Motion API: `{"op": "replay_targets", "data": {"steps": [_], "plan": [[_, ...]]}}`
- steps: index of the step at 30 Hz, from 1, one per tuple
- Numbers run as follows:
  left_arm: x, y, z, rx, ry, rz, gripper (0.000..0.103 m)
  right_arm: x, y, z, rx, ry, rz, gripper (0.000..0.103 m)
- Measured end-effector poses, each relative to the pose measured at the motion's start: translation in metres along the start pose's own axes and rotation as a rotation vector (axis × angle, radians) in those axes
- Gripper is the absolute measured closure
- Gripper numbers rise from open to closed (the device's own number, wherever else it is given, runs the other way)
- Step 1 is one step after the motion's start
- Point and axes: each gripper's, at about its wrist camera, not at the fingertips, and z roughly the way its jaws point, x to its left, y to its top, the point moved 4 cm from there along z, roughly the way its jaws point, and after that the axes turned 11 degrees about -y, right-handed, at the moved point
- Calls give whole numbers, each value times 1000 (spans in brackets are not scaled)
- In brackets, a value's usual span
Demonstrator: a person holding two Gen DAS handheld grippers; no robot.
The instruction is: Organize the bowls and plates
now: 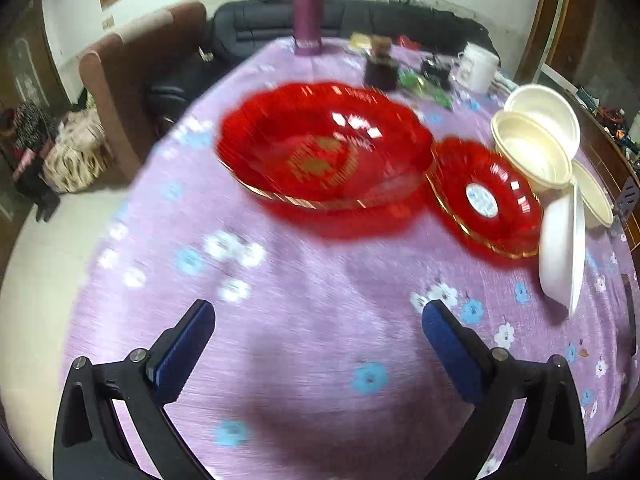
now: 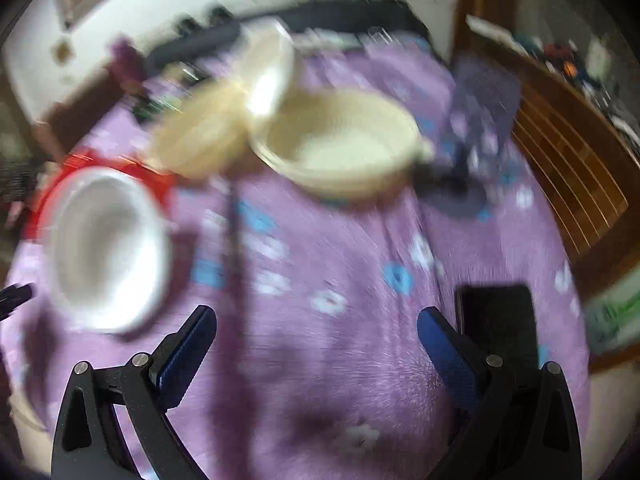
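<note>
Both tools gape wide, holding nothing: the left tool point(image 1: 318, 322) faces 2 red plates point(image 1: 324, 148), the right tool point(image 2: 316, 326) faces cream bowls point(image 2: 340, 148) on the table point(image 2: 320, 360).

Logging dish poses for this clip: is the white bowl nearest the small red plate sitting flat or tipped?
Tipped. The white bowl stands on edge beside the small red plate, its rim nearly vertical in the left wrist view.
</note>
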Motion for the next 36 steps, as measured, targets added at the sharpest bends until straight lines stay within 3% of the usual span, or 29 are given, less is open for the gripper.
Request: {"op": "replay_targets", "data": {"steps": [2, 6, 13, 18, 19, 20, 21, 22, 25, 28, 29, 30, 36], "plan": [[9, 9, -11, -17, 18, 1, 0, 7, 17, -28, -95, 84, 24, 1], [28, 33, -26, -51, 16, -23, 0, 49, 52, -60, -147, 303, 50, 1], [60, 57, -22, 8, -32, -58, 0, 172, 92, -66, -30, 449, -210, 1], [75, 78, -9, 52, -19, -44, 5, 219, 124, -30, 93, 445, -209, 6], [77, 83, -6, 57, -23, -32, 13, 227, 131, -18, 115, 431, -216, 19], [79, 87, -1, 70, -25, -24, 17, 233, 134, -9, 142, 431, -216, 41], [81, 91, 3, 86, -29, -18, 19, 238, 137, 0, 187, 446, -202, 54], [83, 94, 7, 98, -37, -17, 21, 243, 140, 11, 224, 469, -179, 58], [90, 104, 20, 122, -54, -24, 25, 259, 150, 37, 266, 439, -191, 59], [95, 111, 32, 147, -91, -34, 47, 270, 158, 58, 311, 463, -162, 60], [98, 113, 37, 155, -99, -46, 51, 276, 160, 66, 326, 456, -166, 67], [102, 115, 40, 159, -113, -66, 51, 280, 161, 73, 342, 461, -165, 75], [113, 126, 58, 168, -157, -110, 51, 295, 160, 102, 377, 412, -174, 75]]}}
